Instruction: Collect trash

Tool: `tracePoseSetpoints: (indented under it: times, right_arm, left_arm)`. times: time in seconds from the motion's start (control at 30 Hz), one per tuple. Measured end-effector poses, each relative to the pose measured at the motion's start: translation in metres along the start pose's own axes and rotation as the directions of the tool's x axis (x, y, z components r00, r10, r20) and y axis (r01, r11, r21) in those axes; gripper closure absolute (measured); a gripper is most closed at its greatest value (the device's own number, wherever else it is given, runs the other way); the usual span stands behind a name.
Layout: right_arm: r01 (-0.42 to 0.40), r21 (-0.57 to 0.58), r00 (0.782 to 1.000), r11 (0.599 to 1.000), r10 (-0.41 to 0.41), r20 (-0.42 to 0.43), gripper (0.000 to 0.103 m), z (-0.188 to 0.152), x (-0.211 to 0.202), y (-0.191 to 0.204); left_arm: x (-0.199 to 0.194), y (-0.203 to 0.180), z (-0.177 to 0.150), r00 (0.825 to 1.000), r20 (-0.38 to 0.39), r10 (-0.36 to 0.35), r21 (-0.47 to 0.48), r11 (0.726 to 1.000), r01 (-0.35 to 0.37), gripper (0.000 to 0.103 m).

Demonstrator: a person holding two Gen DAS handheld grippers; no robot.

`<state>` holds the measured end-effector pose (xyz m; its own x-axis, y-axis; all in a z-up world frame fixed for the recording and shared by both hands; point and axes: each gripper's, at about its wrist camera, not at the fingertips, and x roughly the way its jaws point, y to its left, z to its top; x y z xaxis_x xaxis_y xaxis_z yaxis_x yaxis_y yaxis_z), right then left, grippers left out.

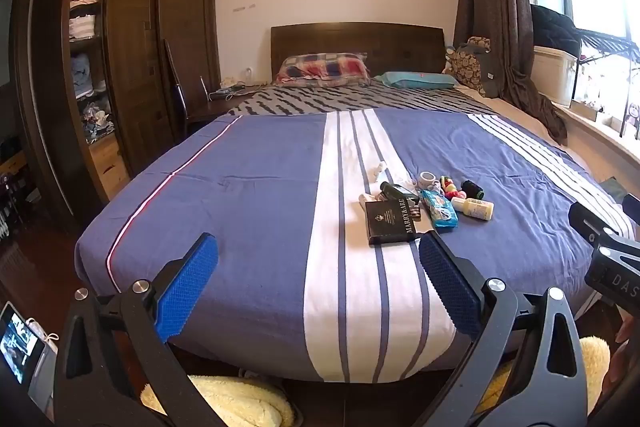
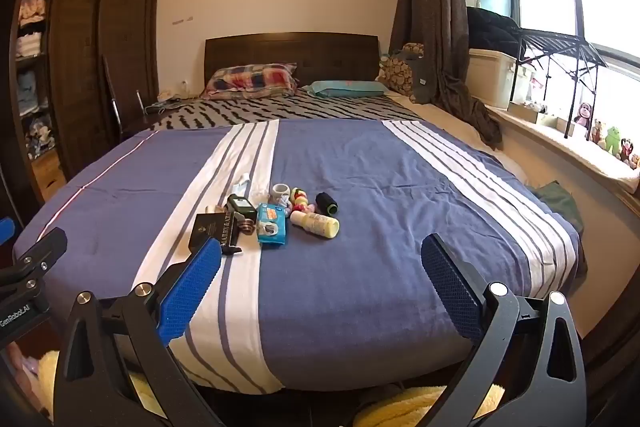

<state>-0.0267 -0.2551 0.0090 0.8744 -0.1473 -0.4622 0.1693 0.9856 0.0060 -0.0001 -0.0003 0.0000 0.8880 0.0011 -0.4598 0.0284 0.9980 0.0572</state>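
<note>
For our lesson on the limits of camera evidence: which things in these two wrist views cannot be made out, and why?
- Black box, right wrist view: near corner hidden behind the right gripper's blue finger pad.
- Small white scraps on the bed, left wrist view: too small to identify.
- Right gripper, left wrist view: cut off by the right edge.
- Yellow fluffy item, left wrist view: hidden behind the left gripper.

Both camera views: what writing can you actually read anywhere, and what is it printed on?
"MARRY&ARD": spine of the black box on the bed.
"DAS": cut off, on the right gripper's body.
"GenRobot.AI": on the left gripper's body.
Blue wipes pack and cream bottle: print too small to read.
</note>
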Motion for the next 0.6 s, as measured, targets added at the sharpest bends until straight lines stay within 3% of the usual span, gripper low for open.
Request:
tracePoseSetpoints:
  times: [0.6]
  right_arm:
    - [-0.013, 0.0, 1.0, 1.0, 0.013, -0.001, 0.003, 0.0033, -0.0022, 0.0017]
  left_arm:
    - [-0.0052, 0.002, 0.0059, 1.0, 0.013, -0.006, -0.015, 1.0, 0.006, 0.008]
